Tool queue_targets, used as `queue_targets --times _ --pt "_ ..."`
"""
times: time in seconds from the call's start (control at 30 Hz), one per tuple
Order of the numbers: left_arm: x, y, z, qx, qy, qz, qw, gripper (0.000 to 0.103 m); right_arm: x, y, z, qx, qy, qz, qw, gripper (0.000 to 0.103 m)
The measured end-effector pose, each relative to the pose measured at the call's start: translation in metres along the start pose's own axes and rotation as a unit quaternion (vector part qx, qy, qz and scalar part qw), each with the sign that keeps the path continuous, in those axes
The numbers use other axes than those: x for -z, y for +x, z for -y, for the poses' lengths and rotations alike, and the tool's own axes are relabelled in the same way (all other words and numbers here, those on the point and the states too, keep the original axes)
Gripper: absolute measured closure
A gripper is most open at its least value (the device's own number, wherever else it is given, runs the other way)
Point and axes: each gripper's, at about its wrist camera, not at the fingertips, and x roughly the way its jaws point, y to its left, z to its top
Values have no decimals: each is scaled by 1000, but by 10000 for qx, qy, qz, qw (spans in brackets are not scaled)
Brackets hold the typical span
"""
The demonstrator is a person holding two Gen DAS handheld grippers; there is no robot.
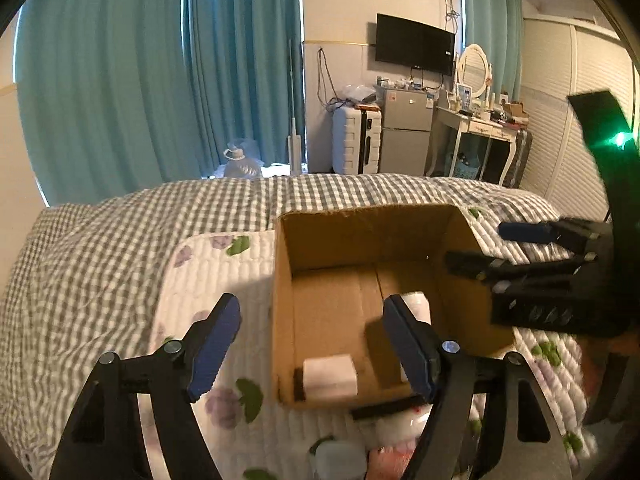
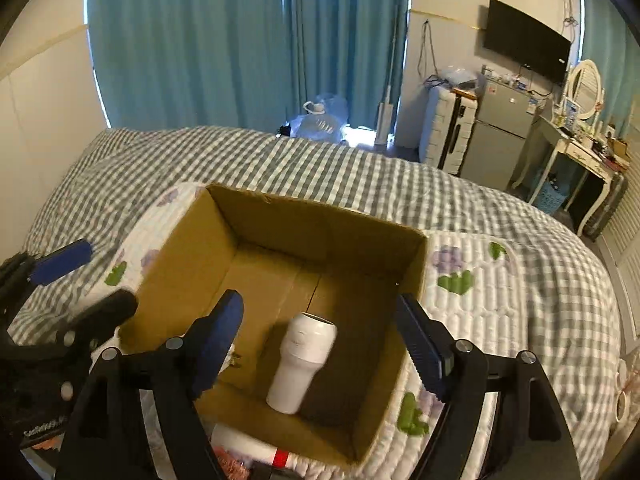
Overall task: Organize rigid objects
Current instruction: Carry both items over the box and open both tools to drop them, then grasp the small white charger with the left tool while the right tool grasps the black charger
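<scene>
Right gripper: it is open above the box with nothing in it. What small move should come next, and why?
Probably draw the right gripper back toward the near side. Its jaws stand open and empty, and the white cup already lies inside the box. More items, one a white tube with a red band, wait on the quilt just before the box.

The bed is covered by a grey-and-white checked quilt. A white quilted pad printed with purple flowers and green leaves lies over the quilt. An open cardboard box stands on the pad. Just in front of the box, a few small items rest on the pad, among them a white cylinder with a red band, blurred and partly hidden.
</scene>
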Motion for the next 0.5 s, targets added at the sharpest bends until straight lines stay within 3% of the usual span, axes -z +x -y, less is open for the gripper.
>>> queue_targets --times 0.07,0.2,0.5 --pt "6 -11 0 -40 29 -37 10000 25 4 -19 -2 60 -18 25 10000 25" --pt "30 -32 -3 -41 -28 -172 9998 11 20 -56 -9 233 -96 42 9997 25" --pt "100 -41 6 -132 106 -717 9973 11 97 -94 -38 280 -222 -329 9988 22"
